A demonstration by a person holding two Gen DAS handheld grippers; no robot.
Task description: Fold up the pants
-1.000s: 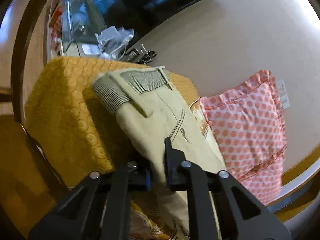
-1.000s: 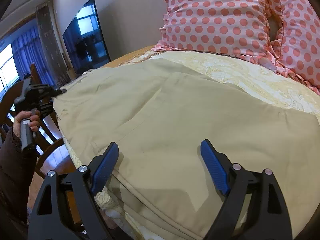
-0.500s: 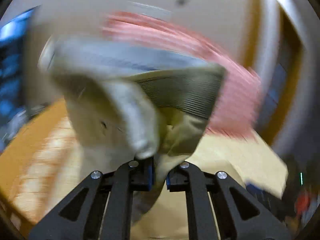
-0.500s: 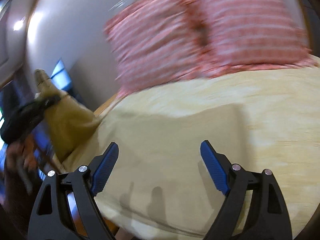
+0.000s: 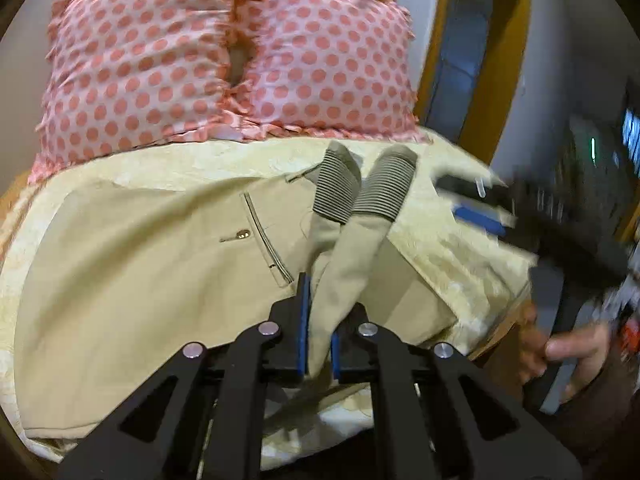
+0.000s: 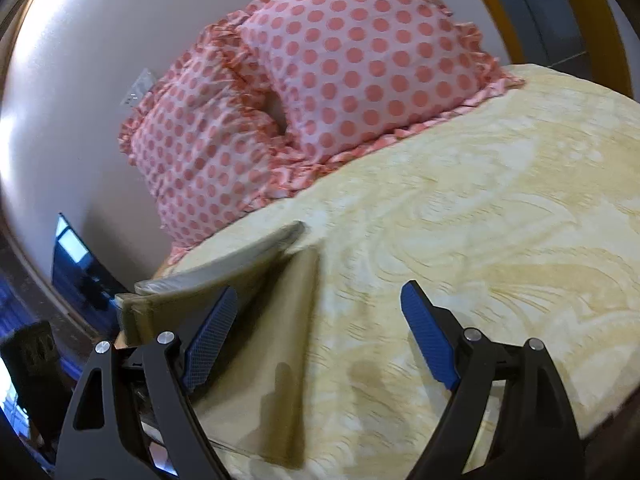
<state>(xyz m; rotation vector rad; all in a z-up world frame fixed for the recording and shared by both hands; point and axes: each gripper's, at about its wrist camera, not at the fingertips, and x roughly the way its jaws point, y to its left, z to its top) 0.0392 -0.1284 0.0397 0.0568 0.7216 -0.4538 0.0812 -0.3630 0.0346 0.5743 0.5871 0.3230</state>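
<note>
The pants (image 5: 132, 264) were spread flat on the bed (image 5: 452, 256), below two dotted pillows (image 5: 224, 64). Their ribbed waistband end (image 5: 360, 196) was held up over the folded part, pinched by the left claw (image 5: 318, 330). The right claw (image 6: 320, 340) was kept spread wide above the bedspread, with the pants' edge just left of it. No readable writing or label was seen.
</note>
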